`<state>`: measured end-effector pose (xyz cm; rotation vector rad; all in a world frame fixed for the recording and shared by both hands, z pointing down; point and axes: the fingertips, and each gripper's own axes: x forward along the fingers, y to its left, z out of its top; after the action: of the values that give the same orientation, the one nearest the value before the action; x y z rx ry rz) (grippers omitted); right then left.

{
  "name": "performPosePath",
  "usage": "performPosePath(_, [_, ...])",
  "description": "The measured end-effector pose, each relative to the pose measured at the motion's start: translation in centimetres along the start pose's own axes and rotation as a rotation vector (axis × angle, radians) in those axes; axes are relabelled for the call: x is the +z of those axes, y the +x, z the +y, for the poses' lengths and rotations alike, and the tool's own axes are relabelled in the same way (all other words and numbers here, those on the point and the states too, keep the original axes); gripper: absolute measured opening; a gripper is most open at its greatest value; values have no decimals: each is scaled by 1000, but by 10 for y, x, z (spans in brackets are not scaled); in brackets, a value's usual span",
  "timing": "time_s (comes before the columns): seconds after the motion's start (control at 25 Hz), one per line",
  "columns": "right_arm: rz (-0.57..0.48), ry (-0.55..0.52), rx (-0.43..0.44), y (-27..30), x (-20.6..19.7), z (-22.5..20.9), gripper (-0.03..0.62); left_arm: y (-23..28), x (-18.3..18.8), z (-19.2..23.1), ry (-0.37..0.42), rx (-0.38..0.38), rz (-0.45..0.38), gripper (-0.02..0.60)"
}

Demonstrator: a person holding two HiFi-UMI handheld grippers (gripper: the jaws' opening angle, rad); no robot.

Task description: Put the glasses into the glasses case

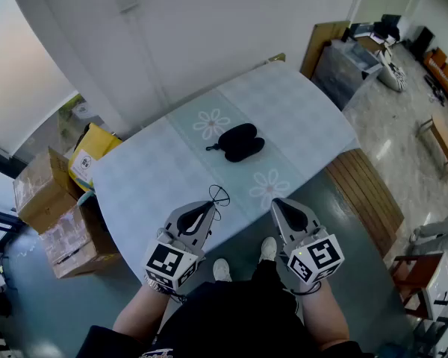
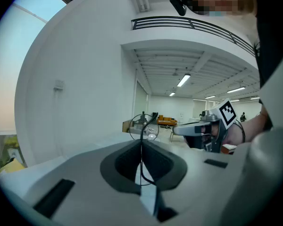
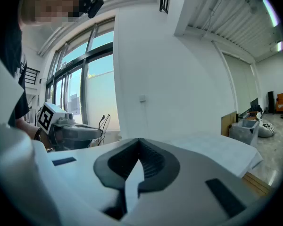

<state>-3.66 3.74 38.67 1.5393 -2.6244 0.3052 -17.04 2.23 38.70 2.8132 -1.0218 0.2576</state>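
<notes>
Well short of the glasses case (image 1: 237,142), the left gripper (image 1: 207,204) clamps the glasses (image 1: 219,197) for carrying over, while the right gripper (image 1: 284,206) has its jaws together, empty.

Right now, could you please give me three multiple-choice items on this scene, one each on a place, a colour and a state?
1. Where does the case lie?
A in the middle of the table
B on the table's near edge
C off the table

2. What colour is the case?
A white
B black
C yellow

3. What is the left claw doing?
A standing open
B gripping the case
C gripping the glasses

Answers:
1 A, the head view shows it mid-table.
2 B, it is black against the pale table.
3 C, the jaws are shut on the thin frame.
</notes>
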Motion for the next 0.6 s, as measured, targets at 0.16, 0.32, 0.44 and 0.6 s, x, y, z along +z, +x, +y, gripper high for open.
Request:
performPosePath(0.16, [2, 10, -1, -4, -2, 0, 23, -1, 2, -3, -1, 1, -5, 29])
performPosePath(0.32, [-1, 7, 3, -4, -1, 1, 23, 0, 3, -4, 5, -6, -6, 29])
performPosePath(0.44, [-1, 1, 7, -6, -3, 1, 23, 1, 2, -7, 7, -12, -7, 29])
performPosePath(0.6, [-5, -7, 10, -7, 0, 1, 23, 2, 3, -10, 6, -15, -8, 29])
